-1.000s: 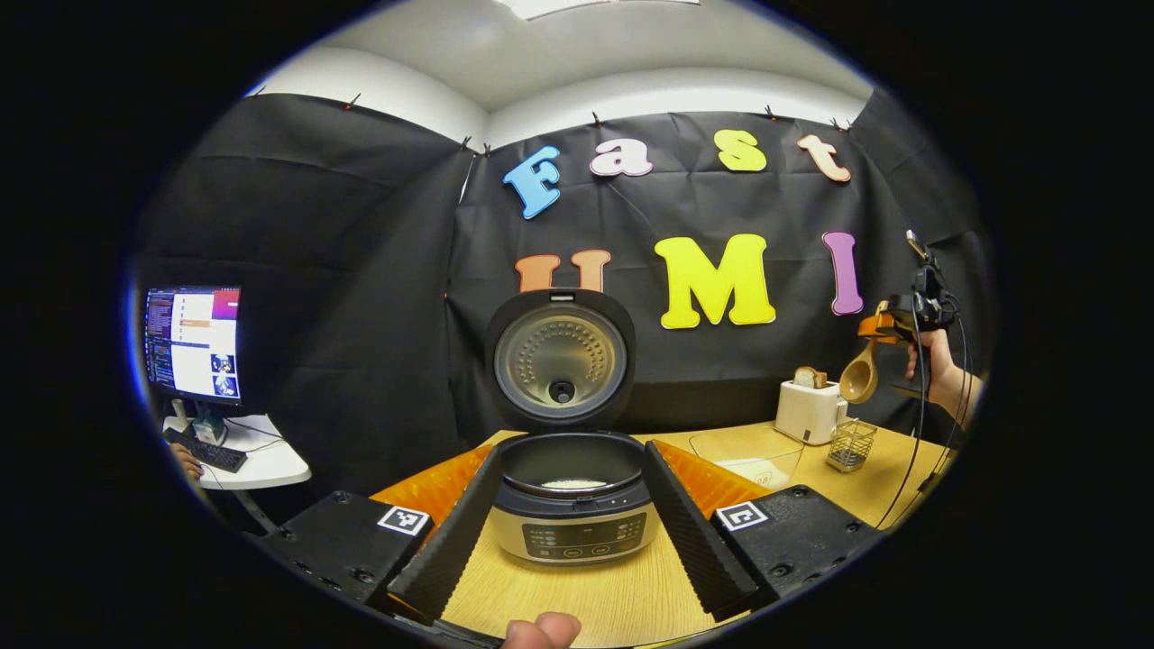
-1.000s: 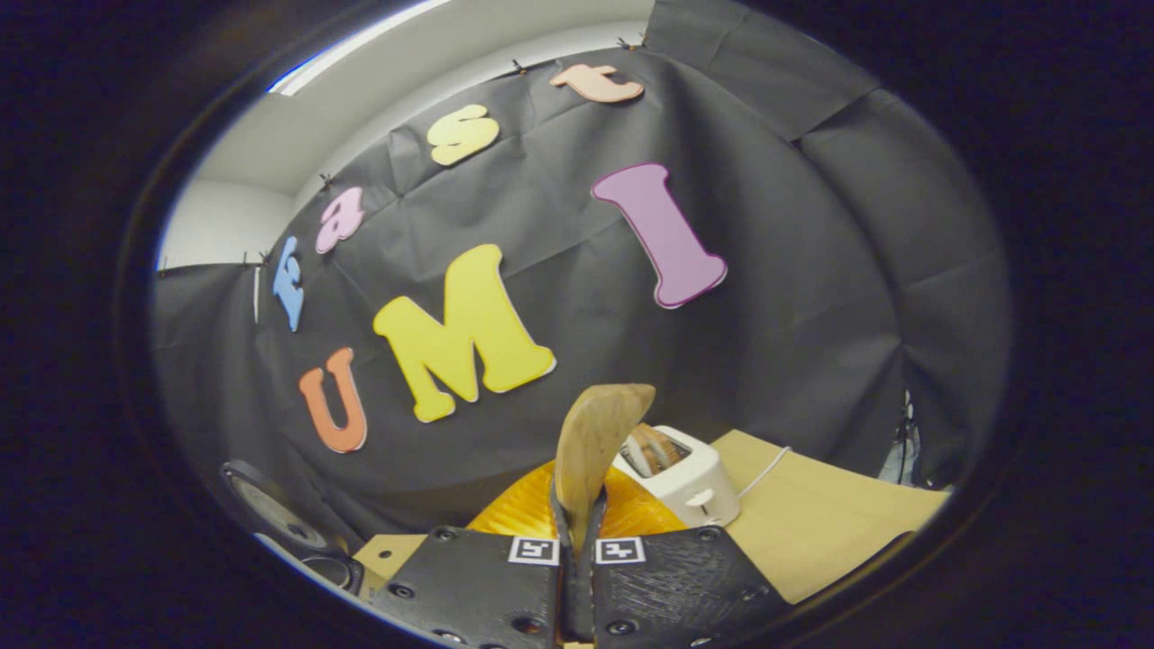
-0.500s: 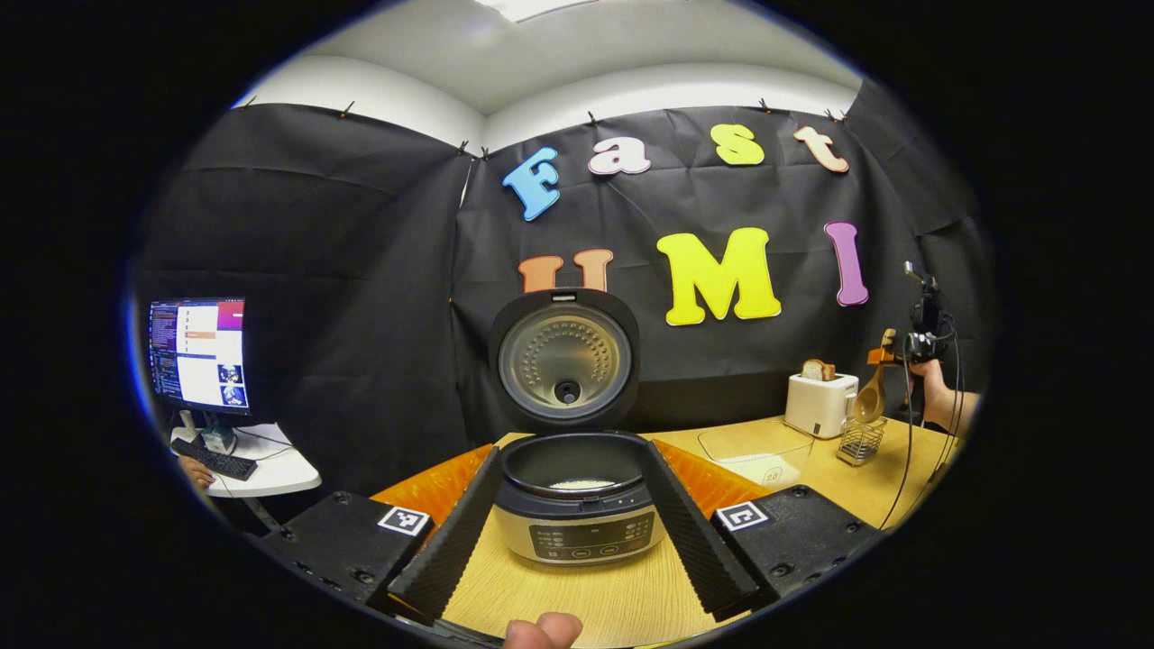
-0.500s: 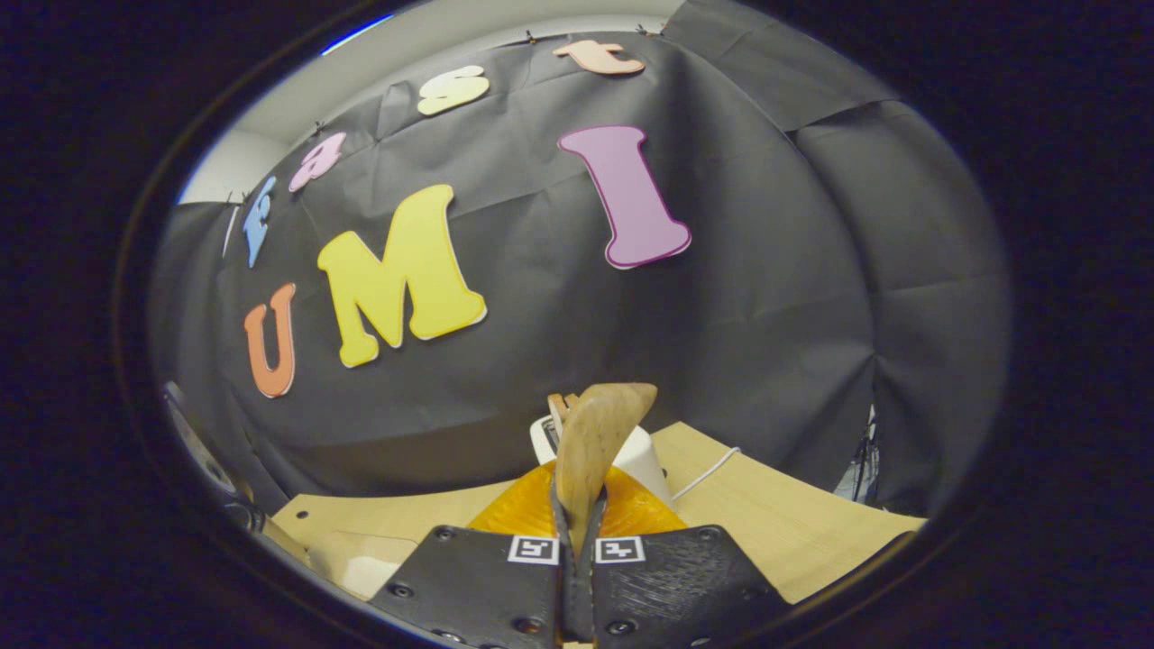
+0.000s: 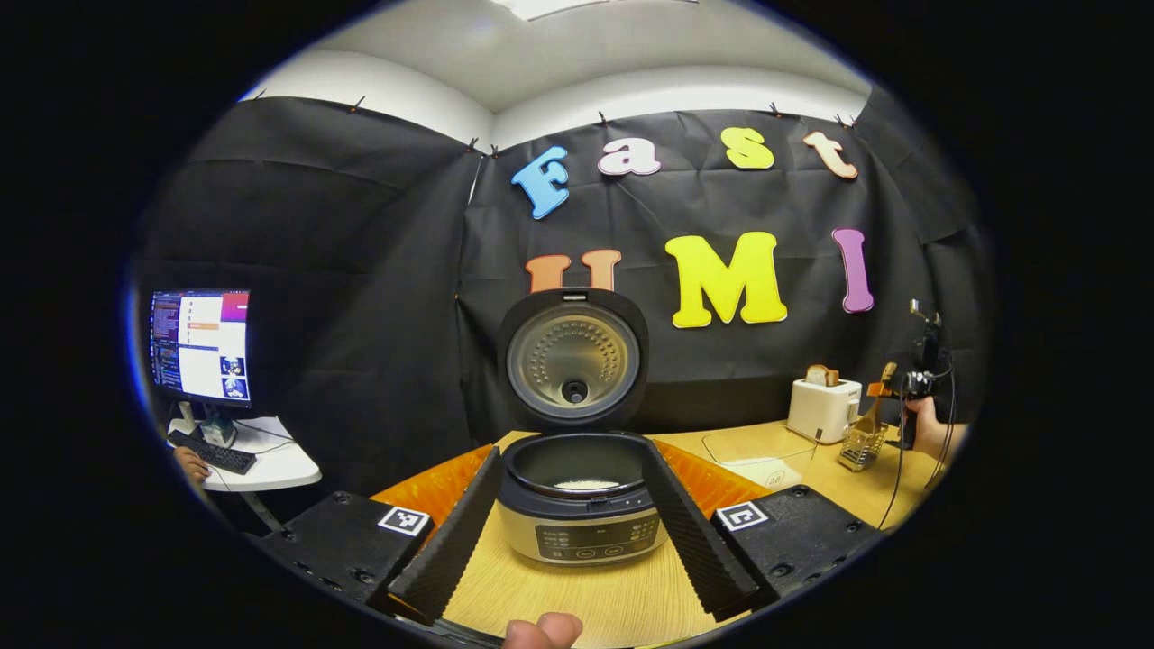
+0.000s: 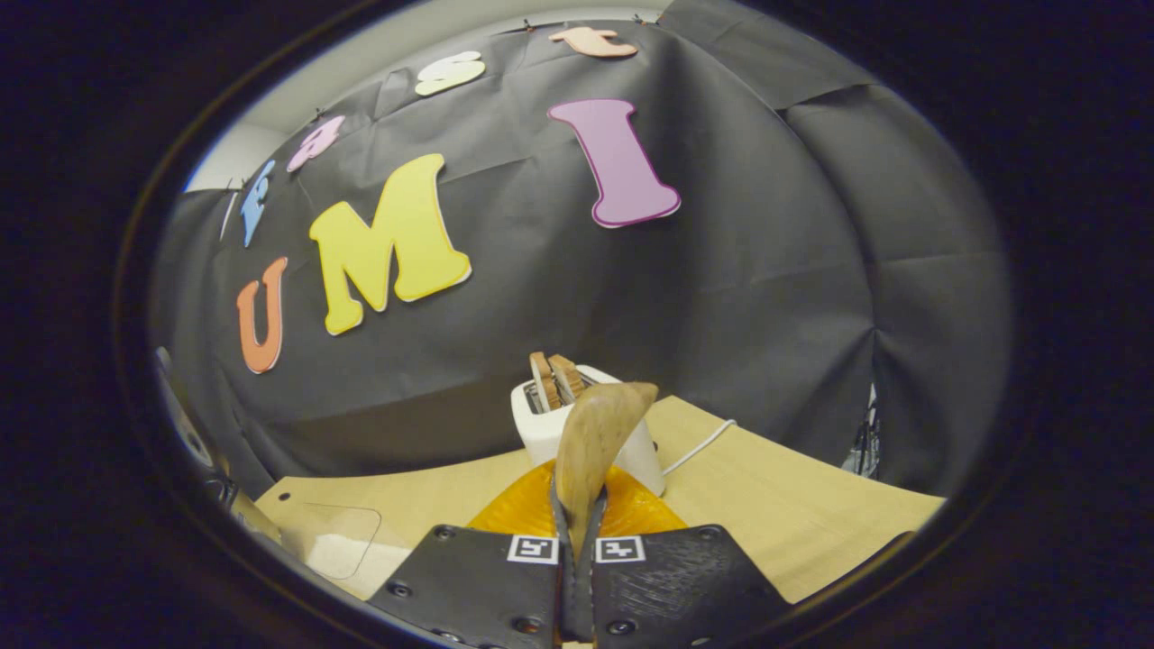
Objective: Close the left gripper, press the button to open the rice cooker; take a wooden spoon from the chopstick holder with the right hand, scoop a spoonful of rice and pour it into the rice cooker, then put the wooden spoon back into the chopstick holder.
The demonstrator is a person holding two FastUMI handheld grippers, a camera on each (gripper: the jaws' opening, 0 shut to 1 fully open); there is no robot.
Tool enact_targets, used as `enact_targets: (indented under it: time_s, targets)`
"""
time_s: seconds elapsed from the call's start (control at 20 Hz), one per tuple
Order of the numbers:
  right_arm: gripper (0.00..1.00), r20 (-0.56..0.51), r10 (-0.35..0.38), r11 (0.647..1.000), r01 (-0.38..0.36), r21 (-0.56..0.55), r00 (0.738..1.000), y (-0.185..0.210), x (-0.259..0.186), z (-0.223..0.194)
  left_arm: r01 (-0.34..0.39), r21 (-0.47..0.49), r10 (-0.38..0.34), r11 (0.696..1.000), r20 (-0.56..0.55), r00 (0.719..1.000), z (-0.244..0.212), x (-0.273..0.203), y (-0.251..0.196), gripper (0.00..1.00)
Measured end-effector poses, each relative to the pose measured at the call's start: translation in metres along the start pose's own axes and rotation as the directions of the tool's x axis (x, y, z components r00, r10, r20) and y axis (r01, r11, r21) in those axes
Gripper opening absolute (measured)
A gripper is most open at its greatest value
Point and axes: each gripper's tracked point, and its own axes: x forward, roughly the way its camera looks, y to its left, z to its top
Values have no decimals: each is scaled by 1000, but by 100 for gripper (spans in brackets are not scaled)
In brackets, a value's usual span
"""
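While the left gripper [image 5: 577, 514] gapes, the right gripper [image 6: 577, 541] clamps the wooden spoon [image 6: 590, 451].

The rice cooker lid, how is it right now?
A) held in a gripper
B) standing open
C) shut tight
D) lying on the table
B: in the left gripper view the rice cooker lid stands upright behind the open pot, its round inner side facing the camera, with a little white rice showing inside the pot.

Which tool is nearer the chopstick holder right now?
Right. The right tool holds the wooden spoon just above the chopstick holder; the left tool frames the rice cooker.
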Motion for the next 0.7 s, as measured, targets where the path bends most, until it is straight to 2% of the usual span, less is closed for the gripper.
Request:
enact_targets:
  time_s: [0.1, 0.3, 0.4, 0.45, 0.55, 0.6, 0.65, 0.7]
  targets:
    - [0, -4, -2, 1000, 2, 4, 1000, -3, 2, -8, 21, -13, -21, 1000, -8, 1000, -2, 0, -4, 99]
    - [4, -23, -7, 1000, 8, 20, 1000, -7, -1, -15, 9, -11, -9, 1000, -6, 1000, 0, -1, 0, 99]
    - [6, -1, 5, 999, -5, 42, 1000, -8, -4, -8, 13, -16, -13, 1000, 0, 1000, 2, -1, 1, 99]
    - [3, 15, 18, 998, -19, 54, 1000, -9, -9, -2, 17, -17, -17, 1000, 3, 1000, 3, -1, -1, 99]
    - [22, 24, 18, 998, -20, 58, 1000, -14, -11, 0, 23, -15, -23, 1000, 6, 1000, 4, -2, -5, 99]
    - [36, 21, 10, 998, -11, 57, 1000, -19, -12, 0, 27, -15, -27, 1000, 6, 1000, 4, -2, -6, 99]
    - [43, 18, 8, 998, -9, 65, 1000, -22, -14, 1, 30, -14, -30, 999, 6, 1000, 4, -3, -8, 99]
    - [56, 26, 9, 997, -10, 74, 1000, -25, -17, 4, 32, -14, -32, 999, 11, 999, 6, -4, -10, 99]
